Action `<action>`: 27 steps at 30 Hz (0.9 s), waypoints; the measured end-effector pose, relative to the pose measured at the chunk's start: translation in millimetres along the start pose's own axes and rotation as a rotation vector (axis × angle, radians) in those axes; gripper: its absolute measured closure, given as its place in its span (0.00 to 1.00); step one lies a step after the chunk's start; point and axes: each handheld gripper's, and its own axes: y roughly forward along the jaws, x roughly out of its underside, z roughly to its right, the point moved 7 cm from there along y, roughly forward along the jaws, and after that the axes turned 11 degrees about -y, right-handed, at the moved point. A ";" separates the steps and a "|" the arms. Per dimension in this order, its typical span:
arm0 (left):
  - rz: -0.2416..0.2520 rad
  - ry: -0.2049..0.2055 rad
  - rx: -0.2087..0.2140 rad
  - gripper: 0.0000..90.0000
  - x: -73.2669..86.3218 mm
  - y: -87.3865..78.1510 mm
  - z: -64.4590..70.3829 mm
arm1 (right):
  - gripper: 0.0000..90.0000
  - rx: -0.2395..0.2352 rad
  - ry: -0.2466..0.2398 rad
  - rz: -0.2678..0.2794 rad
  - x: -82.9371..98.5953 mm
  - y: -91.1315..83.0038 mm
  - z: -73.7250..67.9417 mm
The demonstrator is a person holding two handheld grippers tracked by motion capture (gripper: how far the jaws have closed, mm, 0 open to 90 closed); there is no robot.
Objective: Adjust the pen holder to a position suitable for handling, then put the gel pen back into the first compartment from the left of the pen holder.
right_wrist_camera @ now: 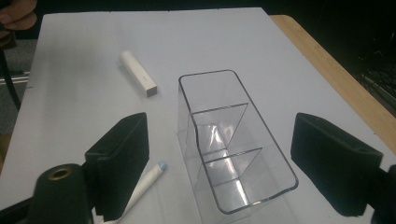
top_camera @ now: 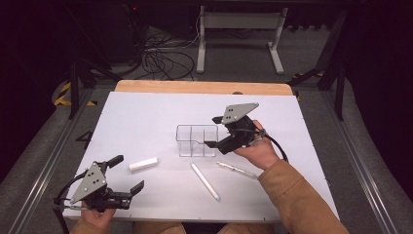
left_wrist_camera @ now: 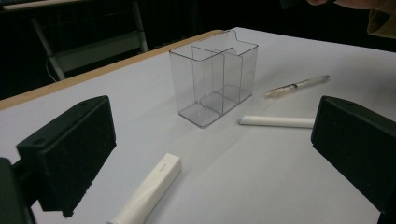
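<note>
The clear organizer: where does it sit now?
In the high view, the clear organizer stands mid-table, just left of the right gripper, with two pens lying nearer the person.

A divided holder [top_camera: 197,141] is set upright near the middle of the worktop [top_camera: 146,112]. The right tongs [top_camera: 215,132] are held just beside its right end, jaws spread. A short stick [top_camera: 143,164] is laid to the holder's front left, a longer stick [top_camera: 205,181] and a pen [top_camera: 236,170] before it. The left tongs [top_camera: 129,174] are held at the front left corner.
</note>
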 end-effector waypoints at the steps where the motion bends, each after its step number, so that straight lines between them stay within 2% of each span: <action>1: -0.001 -0.001 0.000 0.01 0.1 0.1 0.1 | 0.21 0.004 0.001 0.000 0.3 -1.7 -0.8; 12: 0.000 -0.001 -0.001 0.01 -0.1 0.2 -0.6 | 0.16 0.039 0.001 0.006 1.3 -16.5 -5.8; 16: -0.001 0.003 0.001 0.01 -0.1 0.2 0.5 | 0.12 0.051 0.016 0.009 4.4 -24.9 -8.8; 23: -0.001 0.000 0.000 0.01 -0.2 0.6 1.0 | 0.09 0.077 0.020 -0.013 20.3 -38.8 -16.5; 27: -0.001 0.005 -0.001 0.01 -0.2 0.9 1.3 | 0.09 0.089 0.040 -0.039 33.8 -44.9 -20.7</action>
